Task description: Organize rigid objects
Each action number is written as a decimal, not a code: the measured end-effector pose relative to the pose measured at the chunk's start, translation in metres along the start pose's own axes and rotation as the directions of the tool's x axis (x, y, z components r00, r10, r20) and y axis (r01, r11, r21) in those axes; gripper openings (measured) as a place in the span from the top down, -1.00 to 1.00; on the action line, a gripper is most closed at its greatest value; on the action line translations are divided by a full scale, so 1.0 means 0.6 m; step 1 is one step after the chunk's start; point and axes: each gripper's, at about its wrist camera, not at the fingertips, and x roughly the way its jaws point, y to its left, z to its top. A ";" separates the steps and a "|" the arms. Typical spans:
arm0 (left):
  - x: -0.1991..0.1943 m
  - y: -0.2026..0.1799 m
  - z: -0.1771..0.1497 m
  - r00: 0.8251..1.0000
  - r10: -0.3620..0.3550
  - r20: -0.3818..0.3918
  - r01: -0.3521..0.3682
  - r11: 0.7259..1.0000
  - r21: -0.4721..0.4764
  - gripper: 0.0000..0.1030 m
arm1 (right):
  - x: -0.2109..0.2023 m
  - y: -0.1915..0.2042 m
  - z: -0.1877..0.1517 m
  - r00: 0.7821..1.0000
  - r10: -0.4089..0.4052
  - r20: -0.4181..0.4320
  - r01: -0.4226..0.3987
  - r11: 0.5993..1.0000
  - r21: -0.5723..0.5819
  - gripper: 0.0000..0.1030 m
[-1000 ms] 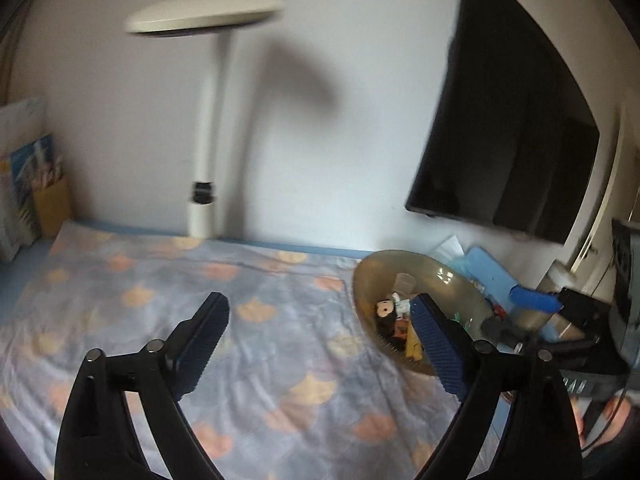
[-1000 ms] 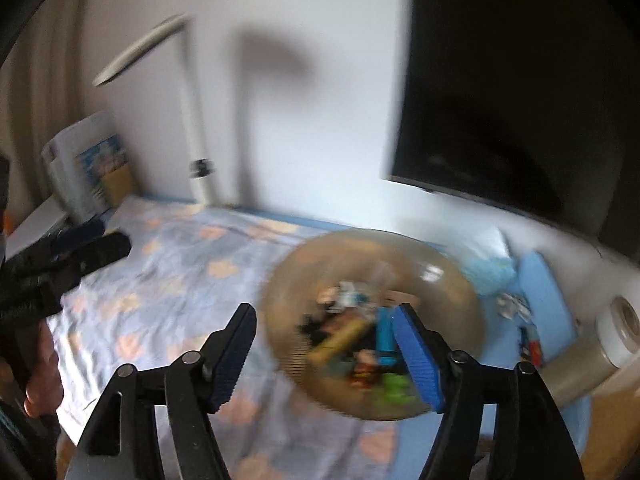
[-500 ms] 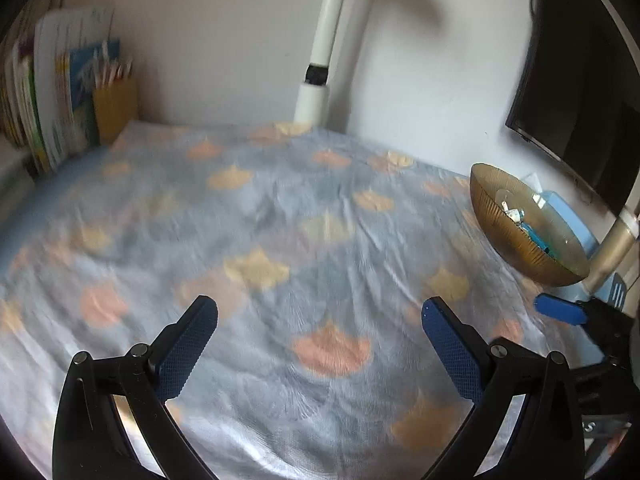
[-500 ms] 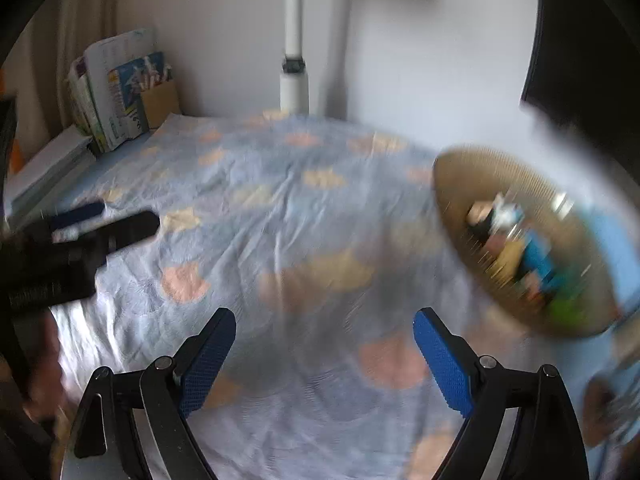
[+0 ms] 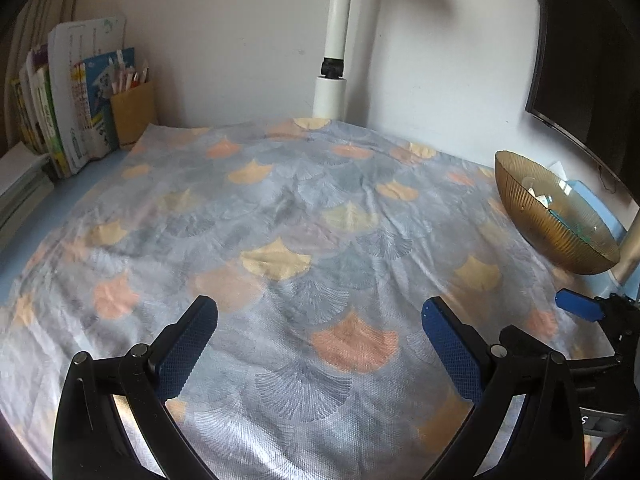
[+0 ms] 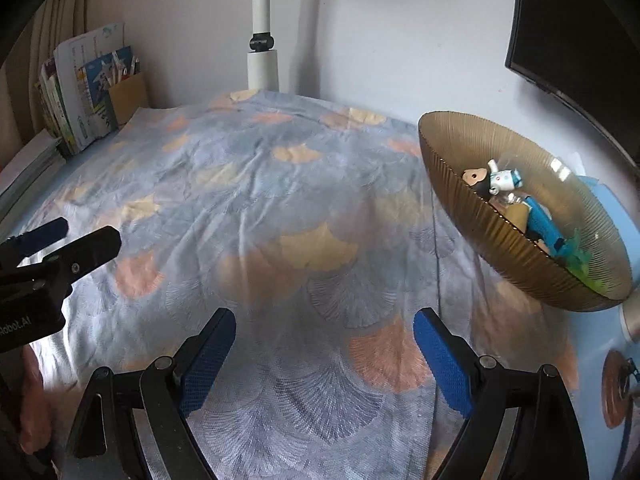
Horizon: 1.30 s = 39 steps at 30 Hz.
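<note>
A ribbed amber glass bowl [image 6: 472,216] stands at the right edge of the patterned cloth [image 6: 280,208]; it also shows in the left wrist view [image 5: 532,216]. It holds several small toys, among them a white and black figure [image 6: 496,178] and a blue piece [image 6: 542,226]. My right gripper [image 6: 324,344] is open and empty above the cloth, left of and nearer than the bowl. My left gripper [image 5: 320,336] is open and empty above the cloth's front middle. The left gripper shows at the left edge of the right wrist view [image 6: 60,248].
A white lamp post [image 5: 334,60] stands at the back by the wall. Books and a tan pen holder [image 5: 132,112] stand at the back left. A dark monitor [image 5: 588,60] hangs at the right. A tape roll [image 6: 618,388] lies at the front right.
Both cameras have tilted down from the wall and bowl onto the cloth. The bowl has shifted to the right of both views. Both grippers have stayed open.
</note>
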 end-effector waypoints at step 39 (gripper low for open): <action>0.013 0.006 0.001 0.999 0.007 -0.040 -0.007 1.000 -0.009 -0.99 | 0.017 -0.002 0.000 0.998 -0.006 -0.055 0.006 1.000 -0.003 -0.78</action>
